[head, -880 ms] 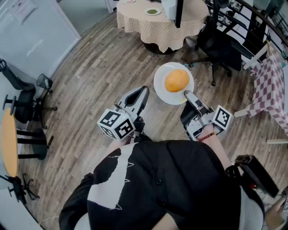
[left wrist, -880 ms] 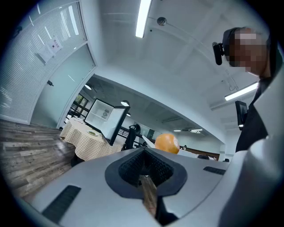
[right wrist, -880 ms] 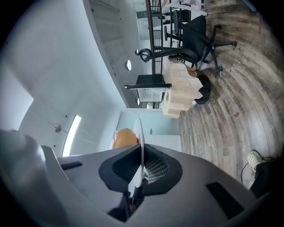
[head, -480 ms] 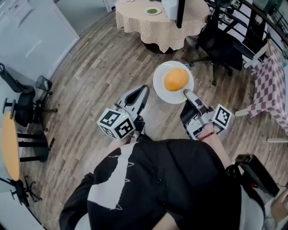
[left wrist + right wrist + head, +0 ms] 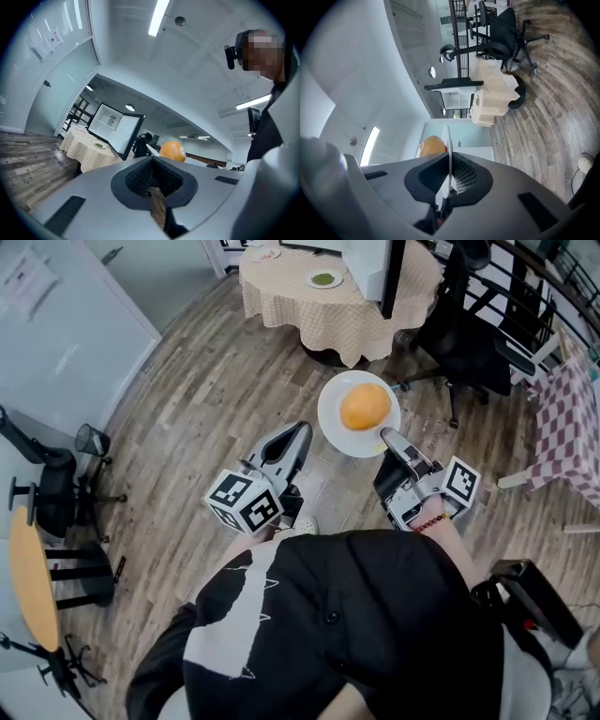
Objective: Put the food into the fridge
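**Item 1, right tool** point(image 5: 386, 435) point(image 5: 449, 163): held level, jaws clamped on the near rim of the white plate point(image 5: 330, 414) point(image 5: 449, 138). The right gripper view shows the rim edge-on between the pads.

**Item 2, orange** point(image 5: 366, 406) point(image 5: 432, 146) point(image 5: 172, 151): the food, resting on the plate just past centre and carried above the wooden floor point(image 5: 206, 399). In the head view it lies at 11 o'clock from the right tool.

**Item 3, left tool** point(image 5: 300, 432) point(image 5: 152, 171): held level, jaws together with nothing between them. It is at 9 o'clock from the right tool and clear of the plate.

**Item 4, fridge** point(image 5: 364, 263) point(image 5: 108, 123): white, with its door open. It is at 12 o'clock from the plate and well apart from it, on the worktop point(image 5: 309, 306), which has a checked cloth.

**Item 5, small dish** point(image 5: 322, 279): green contents, on the same worktop at 9 o'clock from the fridge.

**Item 6, black office chair** point(image 5: 469, 343): at 2 o'clock from the plate.
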`<state>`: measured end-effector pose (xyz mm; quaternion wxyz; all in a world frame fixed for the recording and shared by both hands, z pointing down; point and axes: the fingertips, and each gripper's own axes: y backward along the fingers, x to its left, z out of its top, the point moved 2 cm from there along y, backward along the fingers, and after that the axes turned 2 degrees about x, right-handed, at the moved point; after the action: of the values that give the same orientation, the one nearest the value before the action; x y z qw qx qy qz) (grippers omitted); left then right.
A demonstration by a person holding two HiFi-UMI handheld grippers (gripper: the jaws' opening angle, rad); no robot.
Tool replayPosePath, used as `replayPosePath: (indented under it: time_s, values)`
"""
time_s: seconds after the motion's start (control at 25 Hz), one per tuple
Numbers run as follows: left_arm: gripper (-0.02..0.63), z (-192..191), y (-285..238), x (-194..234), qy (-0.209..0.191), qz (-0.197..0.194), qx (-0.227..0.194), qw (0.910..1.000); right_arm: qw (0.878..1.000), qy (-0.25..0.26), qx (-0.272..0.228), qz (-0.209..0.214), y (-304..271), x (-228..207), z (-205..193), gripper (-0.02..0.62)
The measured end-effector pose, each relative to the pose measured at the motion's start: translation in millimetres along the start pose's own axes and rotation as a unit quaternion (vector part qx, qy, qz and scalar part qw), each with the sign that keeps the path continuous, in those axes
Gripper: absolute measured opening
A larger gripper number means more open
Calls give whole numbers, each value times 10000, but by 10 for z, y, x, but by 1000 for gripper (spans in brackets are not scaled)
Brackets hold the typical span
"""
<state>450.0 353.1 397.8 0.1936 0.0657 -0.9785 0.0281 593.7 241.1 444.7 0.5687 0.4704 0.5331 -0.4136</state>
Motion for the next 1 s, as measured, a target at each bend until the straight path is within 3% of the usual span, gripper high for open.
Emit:
replayPosePath:
  time_s: [0.4, 0.56, 0.68, 0.84, 1.0]
  values:
    - [14, 497, 189, 1139, -25, -346, -18, 9994, 9991, -131, -380, -106, -1240, -202, -200, 25]
    - [14, 389, 133, 1245, -278, -963, 481, 9938, 9989, -32, -379, -289, -1424, -289, -271, 25]
    - [14, 289, 109, 1248, -379, -1152, 680, 9903, 9980, 24, -456, -440, -1438, -353, -223, 25]
    - [14, 304, 157, 1392, -281, -1067, 711, 9913, 9972, 35, -511, -547, -1554, -410, -110, 25]
    - [14, 424, 275, 1709, -88, -702, 571, 9959, 9971, 61, -445, -610, -1853, -393, -47, 25]
